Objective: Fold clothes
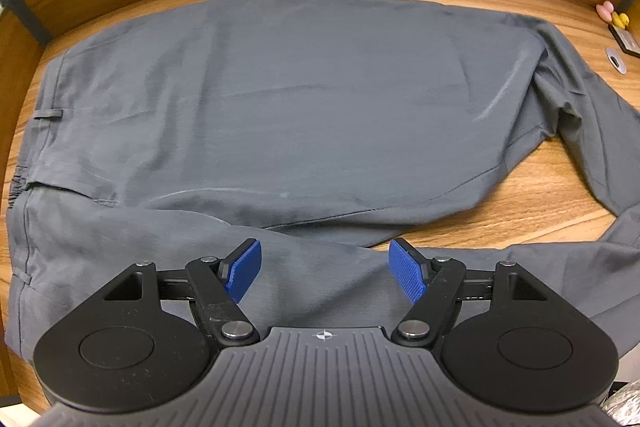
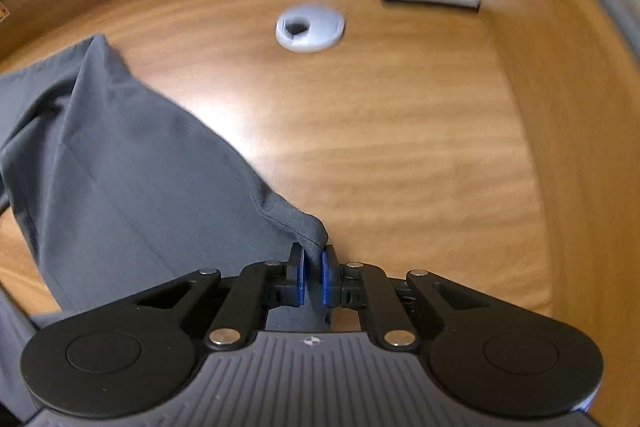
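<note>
One pair of grey trousers lies spread, unfolded, on the desk; right claw pinches a leg hem, left claw hovers released; folding barely begun.

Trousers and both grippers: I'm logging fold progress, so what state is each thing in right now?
Grey trousers: spread on the desk, one leg bent round, not yet folded.
Left gripper: open above the fabric, holding nothing.
Right gripper: shut on the hem of a trouser leg.
Cable grommet: sits in the desk, hole open.
</note>
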